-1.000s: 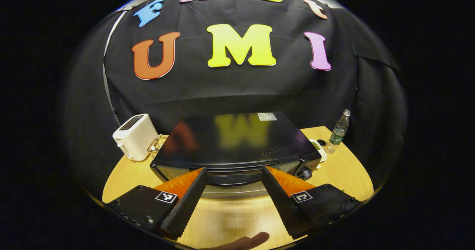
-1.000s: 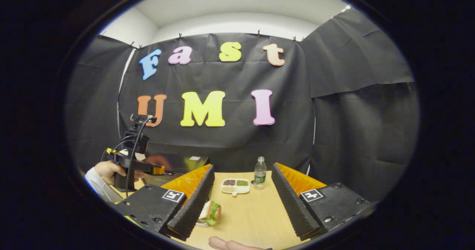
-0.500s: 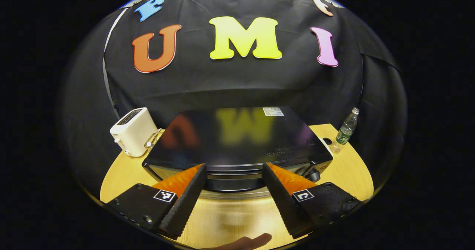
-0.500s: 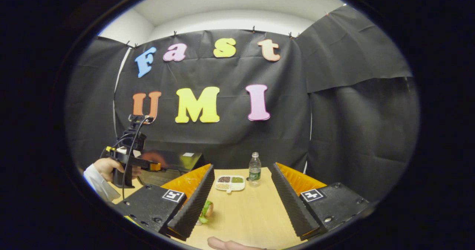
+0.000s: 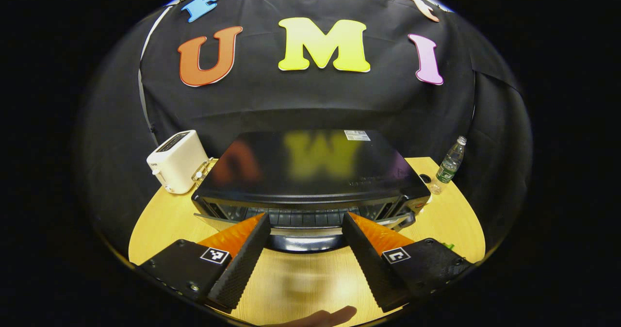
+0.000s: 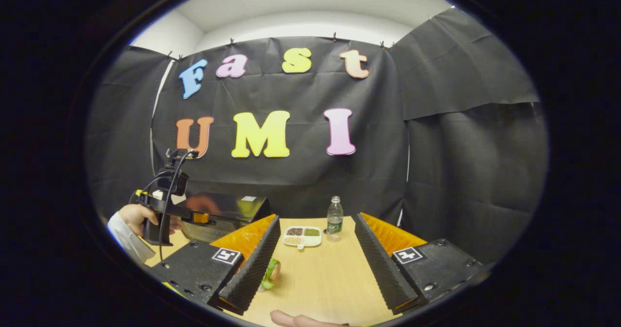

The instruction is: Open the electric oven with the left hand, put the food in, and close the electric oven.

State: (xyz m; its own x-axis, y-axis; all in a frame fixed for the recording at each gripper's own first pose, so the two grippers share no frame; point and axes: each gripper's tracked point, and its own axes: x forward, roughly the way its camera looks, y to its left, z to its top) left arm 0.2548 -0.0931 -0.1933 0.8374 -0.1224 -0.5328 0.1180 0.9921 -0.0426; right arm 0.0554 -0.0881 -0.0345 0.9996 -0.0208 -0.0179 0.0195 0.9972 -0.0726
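In the left gripper view, the left tool has its two fingers spread wide apart with nothing between them, and it sits just in front of the oven, a black box standing on the wooden tabletop. The oven's door is tilted out at the top, so a gap shows the dark rack inside, and the door's handle lies between the two fingers without either finger pressing on it. A white toaster stands to the left of the oven, near its back corner, and a water bottle stands well to the right near the tabletop's edge. In the right gripper view, the right tool is also open and empty, raised above the tabletop. The food, a sandwich with green leaves, lies on the tabletop just beside the tool's left finger, partly hidden by it. Farther back are a small divided tray and the water bottle, close together. At the left, a hand holds the left tool against the front of the oven.
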